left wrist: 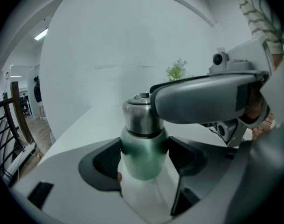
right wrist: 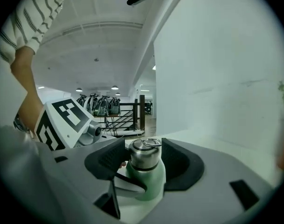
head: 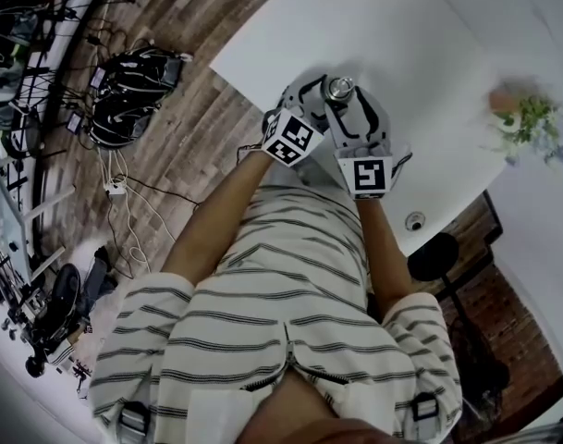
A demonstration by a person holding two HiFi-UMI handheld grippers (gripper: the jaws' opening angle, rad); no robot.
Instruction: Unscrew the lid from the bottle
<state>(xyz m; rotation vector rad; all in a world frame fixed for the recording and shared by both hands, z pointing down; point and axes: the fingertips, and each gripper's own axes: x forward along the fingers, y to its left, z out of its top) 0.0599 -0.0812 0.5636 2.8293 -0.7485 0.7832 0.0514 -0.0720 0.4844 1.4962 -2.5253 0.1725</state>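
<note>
I log: green bottle point(left wrist: 142, 164), L gripper point(left wrist: 144, 147) clamped on body; R gripper point(right wrist: 144, 147) closed round steel lid point(right wrist: 144, 157); plant point(left wrist: 176, 71) beyond bottle, white table point(left wrist: 86, 125).

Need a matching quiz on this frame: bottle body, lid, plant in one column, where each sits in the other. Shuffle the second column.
Things:
1. bottle body
2. lid
3. plant

Places:
A. on the table, far right in the head view
B. green, clamped between the fingers of the left gripper
C. silver, between the fingers of the right gripper

Pairs: 1-B, 2-C, 3-A
</note>
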